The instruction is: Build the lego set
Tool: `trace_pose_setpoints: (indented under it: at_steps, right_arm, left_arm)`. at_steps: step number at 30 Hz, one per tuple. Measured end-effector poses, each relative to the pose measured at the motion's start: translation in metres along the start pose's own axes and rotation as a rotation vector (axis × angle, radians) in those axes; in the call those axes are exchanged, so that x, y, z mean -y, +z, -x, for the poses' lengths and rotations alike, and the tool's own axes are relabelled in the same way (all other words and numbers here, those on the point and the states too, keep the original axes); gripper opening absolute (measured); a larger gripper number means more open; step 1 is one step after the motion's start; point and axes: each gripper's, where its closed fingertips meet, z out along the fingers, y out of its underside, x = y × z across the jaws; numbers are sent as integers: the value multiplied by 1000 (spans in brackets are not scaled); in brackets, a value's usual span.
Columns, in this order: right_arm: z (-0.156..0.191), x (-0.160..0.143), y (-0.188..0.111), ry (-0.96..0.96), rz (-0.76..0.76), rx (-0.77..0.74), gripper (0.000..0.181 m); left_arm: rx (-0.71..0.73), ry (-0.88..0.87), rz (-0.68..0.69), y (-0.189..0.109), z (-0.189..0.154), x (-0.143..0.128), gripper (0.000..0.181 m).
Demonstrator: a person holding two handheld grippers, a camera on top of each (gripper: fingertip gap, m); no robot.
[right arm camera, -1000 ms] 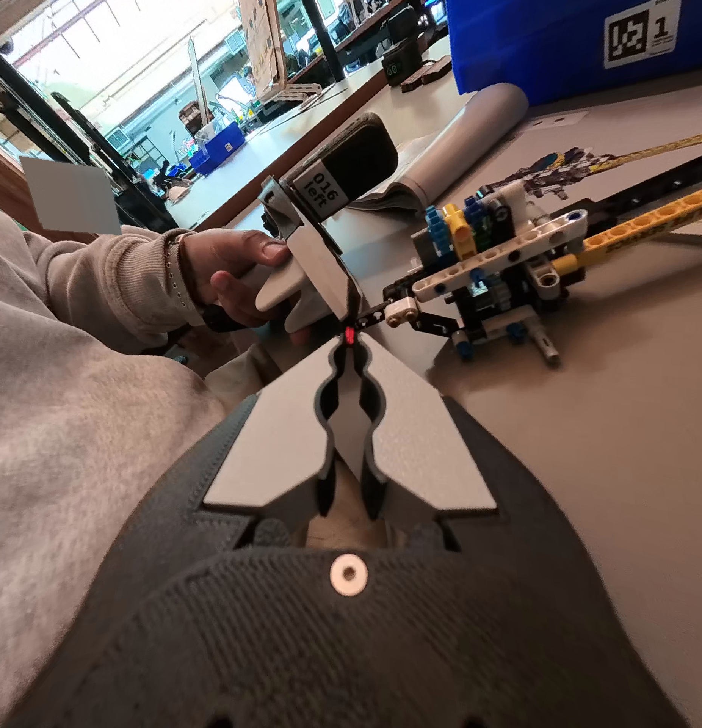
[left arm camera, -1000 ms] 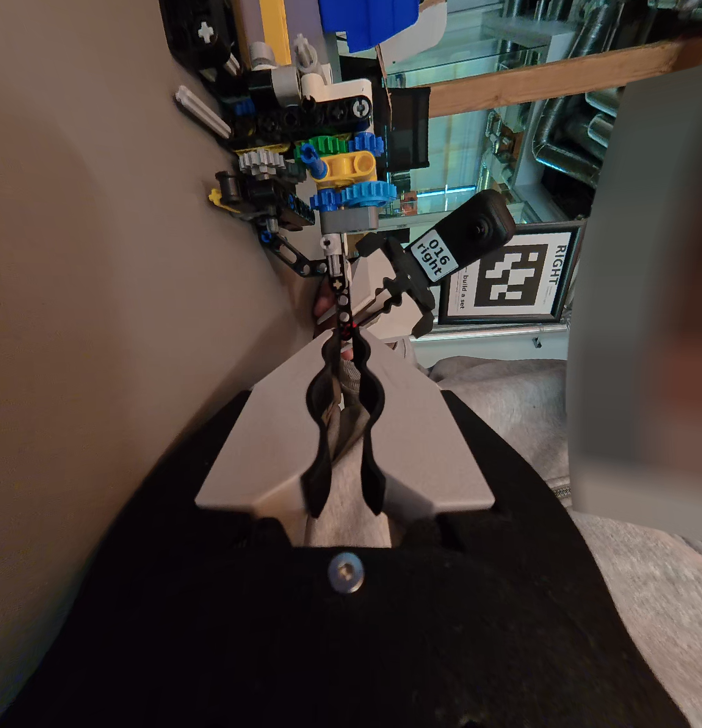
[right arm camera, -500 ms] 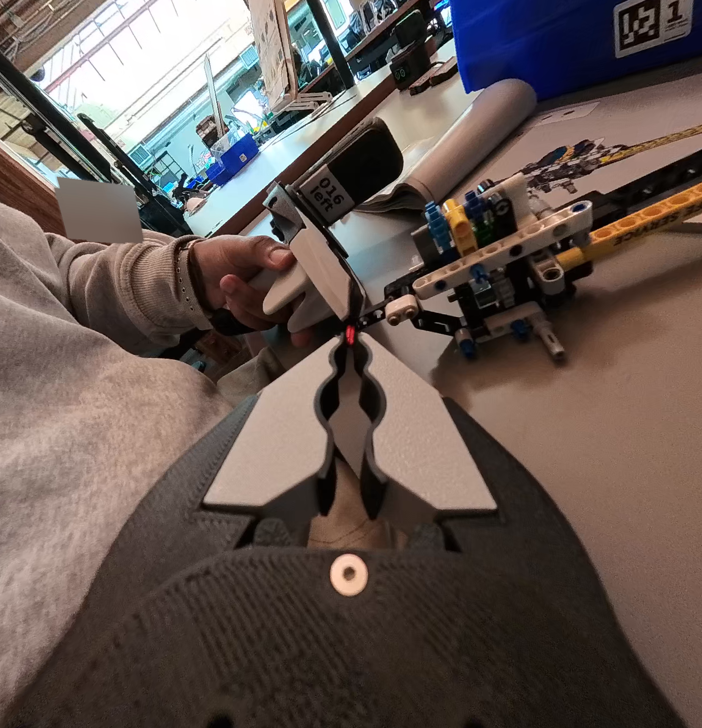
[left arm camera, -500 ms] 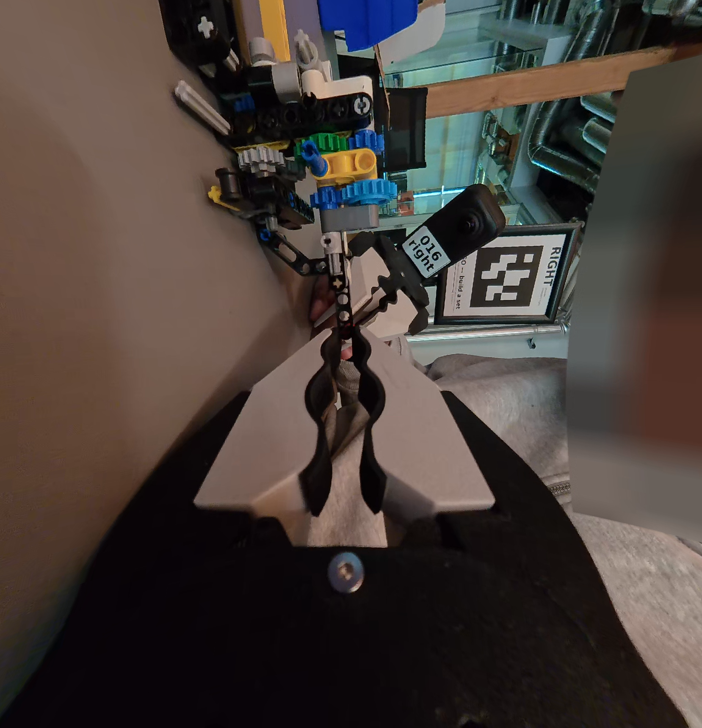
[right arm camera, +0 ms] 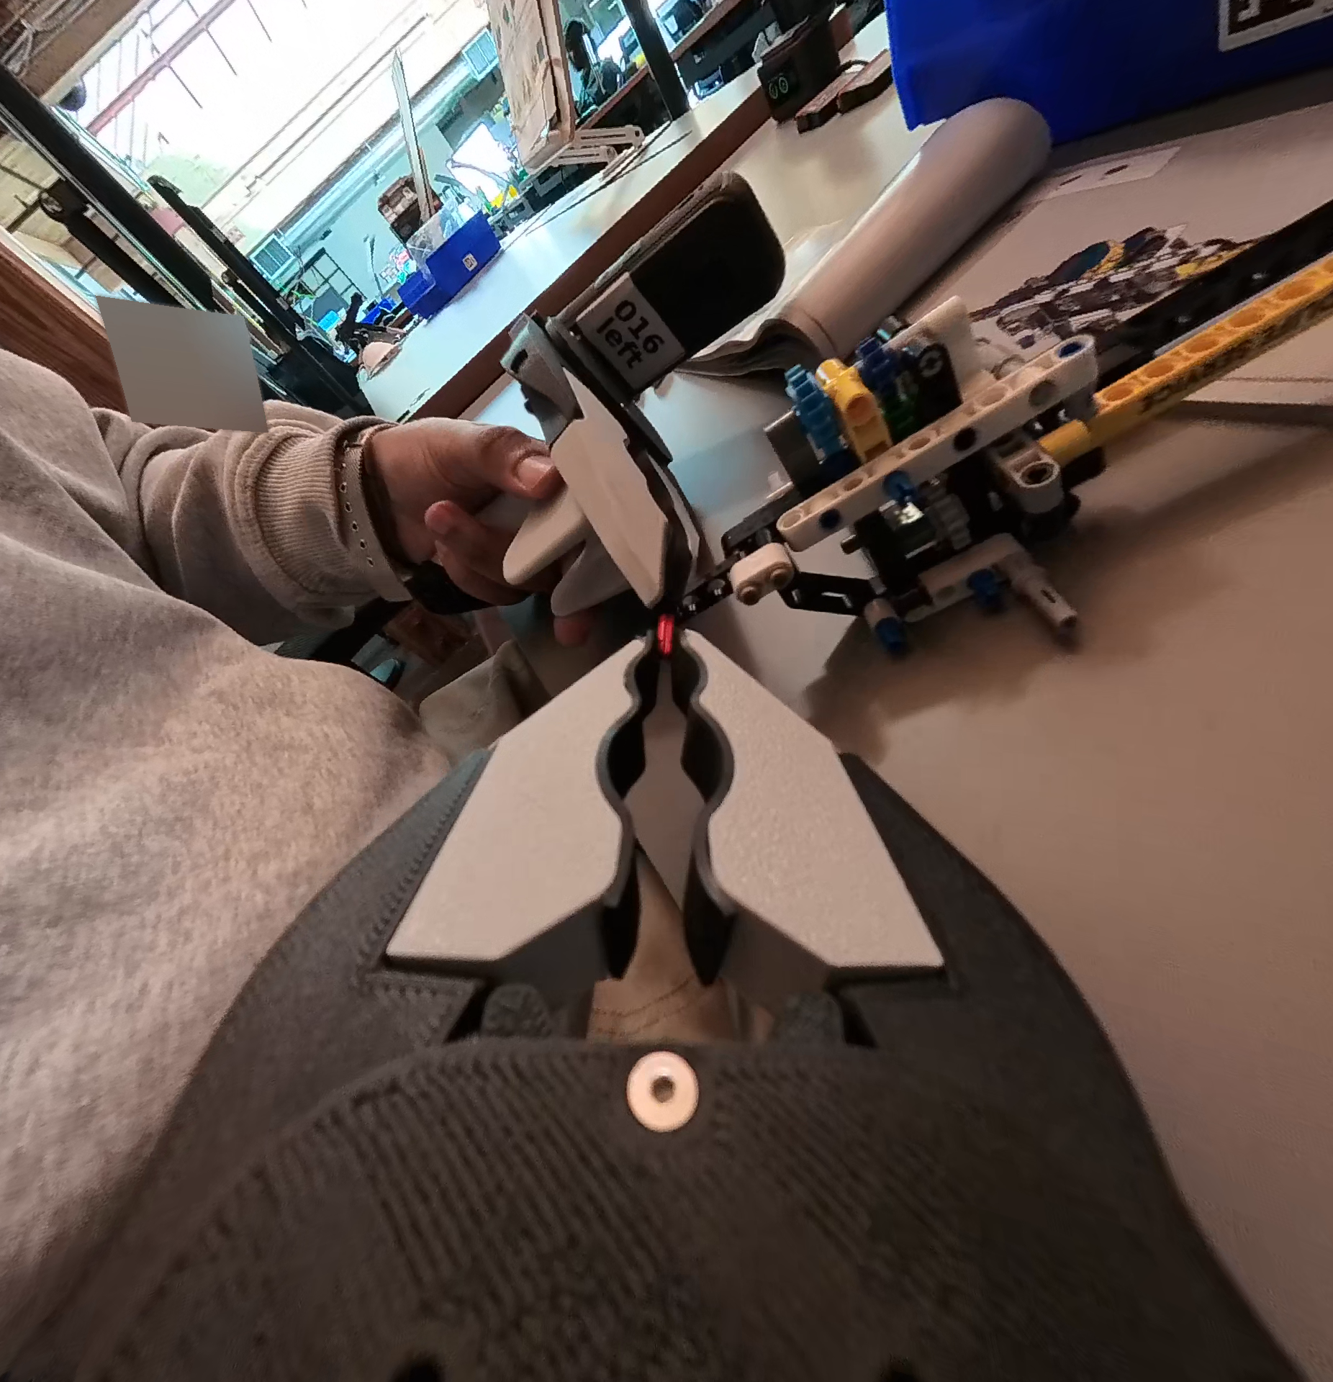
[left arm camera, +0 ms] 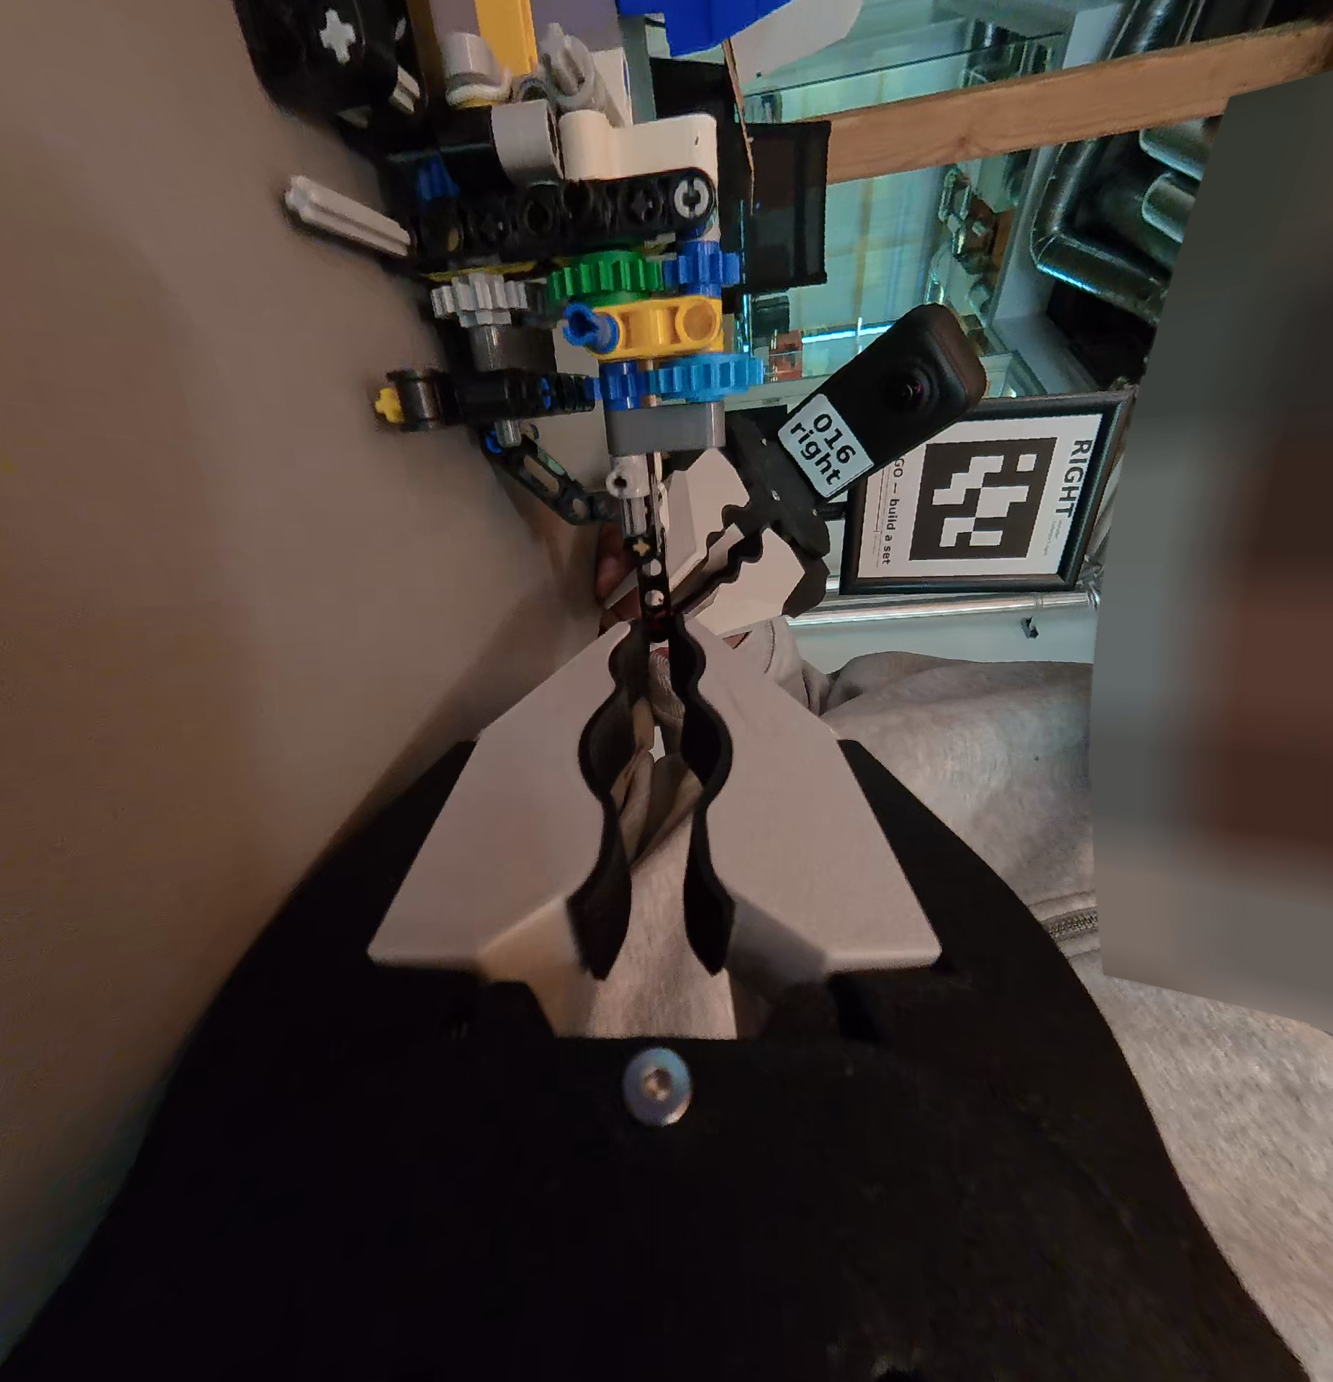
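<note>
Two grippers: the left (left arm camera: 654, 636) and the right (right arm camera: 665, 645). One lego model (right arm camera: 940, 464) on one table (right arm camera: 1097, 822). One thin black beam (left arm camera: 651, 576) juts from it, with one red pin (right arm camera: 664, 630) at its end. One booklet (right arm camera: 970, 194), one blue bin (right arm camera: 1097, 60), one framed marker sign (left arm camera: 977, 493). One hand (right arm camera: 454, 508) shows.

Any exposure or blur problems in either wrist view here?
Left wrist view: dim, table side murky, geared lego model sharp, flat grey patch at right. Right wrist view: windows blown out upper left, thin black lego beam and long yellow lego beam slightly soft.
</note>
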Motion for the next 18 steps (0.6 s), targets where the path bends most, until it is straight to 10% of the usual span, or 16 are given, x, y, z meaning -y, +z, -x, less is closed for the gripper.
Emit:
trace_pose_setpoints:
  at_steps: [18]
  right_arm:
    - [9, -7, 6, -49, 113, 66, 1]
  left_arm:
    - [52, 51, -4, -3, 3, -8, 8]
